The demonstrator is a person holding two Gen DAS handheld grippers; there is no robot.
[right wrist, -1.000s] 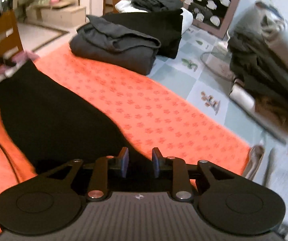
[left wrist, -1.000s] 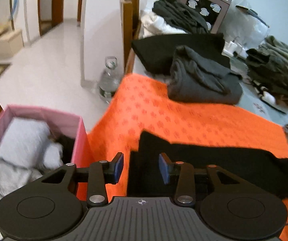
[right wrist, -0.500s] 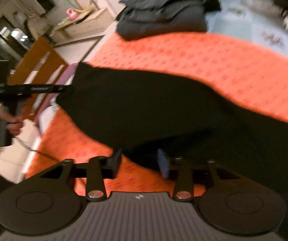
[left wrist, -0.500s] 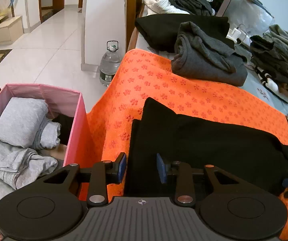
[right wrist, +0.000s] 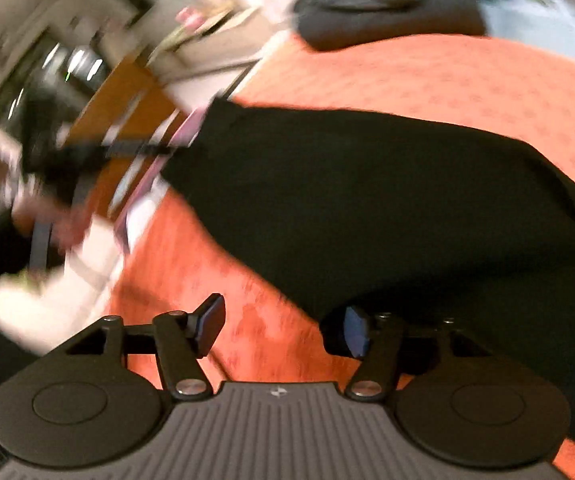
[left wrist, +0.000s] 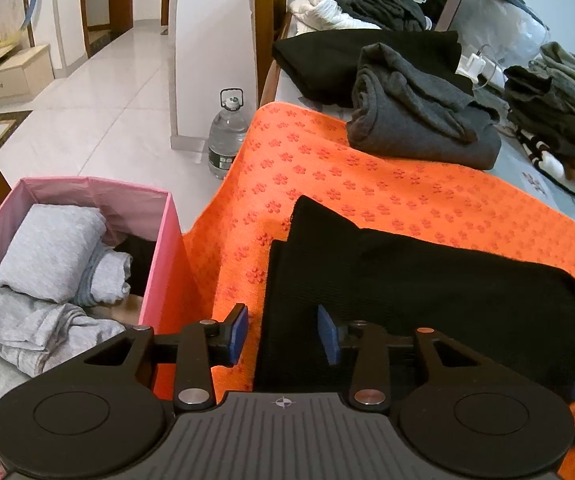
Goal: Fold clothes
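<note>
1. The black garment (left wrist: 427, 292) now lies doubled flat on the orange mat (left wrist: 367, 184) on the table, where a second ago it hung lifted.
2. The right gripper (right wrist: 283, 328) has let go: its fingers are spreading wide, nothing pressed between them.
3. The left gripper (left wrist: 283, 334) stands part open and widening, straddling the garment's near edge without pinching it.
4. This fold looks laid; another is likely needed.
5. The right view is badly blurred; the garment's right end is cut off.
</note>
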